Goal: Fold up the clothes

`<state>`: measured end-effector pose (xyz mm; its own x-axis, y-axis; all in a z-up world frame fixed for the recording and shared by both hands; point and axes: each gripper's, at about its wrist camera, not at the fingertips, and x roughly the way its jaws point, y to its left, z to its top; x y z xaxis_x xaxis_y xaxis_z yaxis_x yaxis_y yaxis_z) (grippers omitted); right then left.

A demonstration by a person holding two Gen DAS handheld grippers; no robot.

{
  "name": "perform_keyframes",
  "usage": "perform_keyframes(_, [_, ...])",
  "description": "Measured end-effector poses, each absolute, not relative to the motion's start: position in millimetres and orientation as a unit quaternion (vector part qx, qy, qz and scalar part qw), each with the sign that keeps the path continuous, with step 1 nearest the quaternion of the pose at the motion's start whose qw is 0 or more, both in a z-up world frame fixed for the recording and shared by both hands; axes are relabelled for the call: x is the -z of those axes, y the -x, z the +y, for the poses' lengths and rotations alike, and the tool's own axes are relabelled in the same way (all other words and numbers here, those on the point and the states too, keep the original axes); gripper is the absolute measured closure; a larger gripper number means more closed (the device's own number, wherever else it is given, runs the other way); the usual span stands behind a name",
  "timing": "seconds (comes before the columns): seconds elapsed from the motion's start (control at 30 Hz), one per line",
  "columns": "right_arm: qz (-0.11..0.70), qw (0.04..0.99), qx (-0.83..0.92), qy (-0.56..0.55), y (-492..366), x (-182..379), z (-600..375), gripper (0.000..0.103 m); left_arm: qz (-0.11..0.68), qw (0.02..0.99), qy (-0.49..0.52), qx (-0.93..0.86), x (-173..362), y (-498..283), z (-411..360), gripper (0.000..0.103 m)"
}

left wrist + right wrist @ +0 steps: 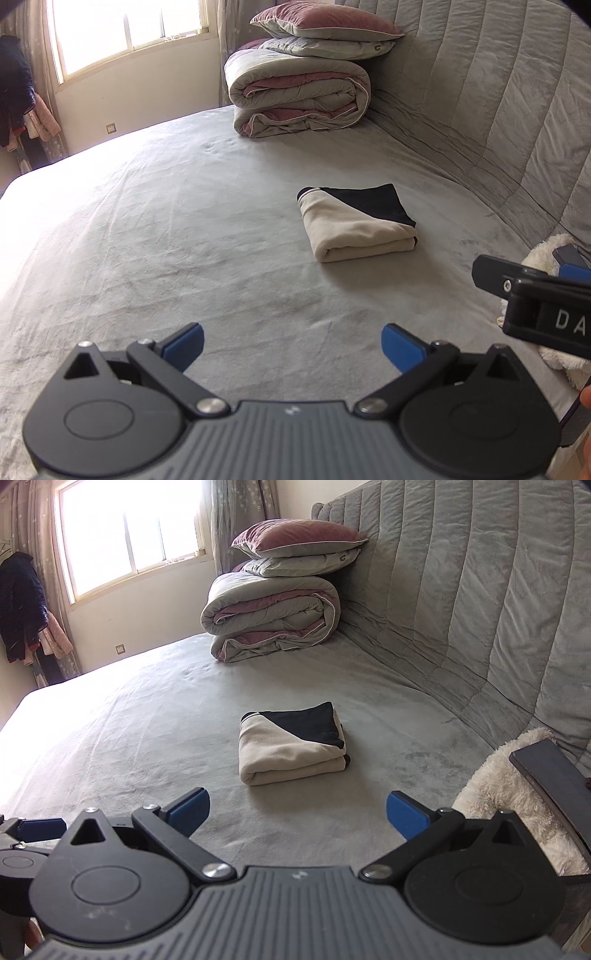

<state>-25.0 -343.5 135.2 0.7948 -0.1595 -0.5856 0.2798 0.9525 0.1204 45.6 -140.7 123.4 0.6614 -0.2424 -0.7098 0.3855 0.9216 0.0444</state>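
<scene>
Left tool (291, 345) spread, right tool (297, 812) spread, folded garment (291, 744) beyond, underside hidden

Folded garment (291, 744) mid-bed (147, 716), rolled quilt (271, 618) w/ pillows (299, 541) behind, plush (498, 786) to its right.

Soft matt garment (291, 744), seemingly plush bedsheet (147, 716)
</scene>
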Motion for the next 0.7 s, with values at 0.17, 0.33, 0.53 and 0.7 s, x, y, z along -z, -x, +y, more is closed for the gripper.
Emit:
perform_keyframes(0.17, [0.296,0.944,0.110,-0.094,49.8,-136.8,-329.6,0.000,0.375,0.906,-0.090,0.173,-121.3,-13.5,-127.1,0.001])
perform_keyframes(0.33, [0.298,0.944,0.107,-0.088,67.0,-133.6,-322.3,0.000,0.380,0.905,-0.075,0.175,-117.3,9.4,-112.3,0.001])
perform_keyframes(0.53, [0.296,0.945,0.103,-0.090,81.7,-132.9,-314.9,0.000,0.380,0.906,-0.062,0.174,-116.1,25.4,-99.1,0.001])
perform_keyframes(0.7, [0.293,0.947,0.098,-0.091,88.8,-133.6,-310.6,0.000,0.378,0.907,-0.058,0.175,-118.0,32.9,-92.6,0.001])
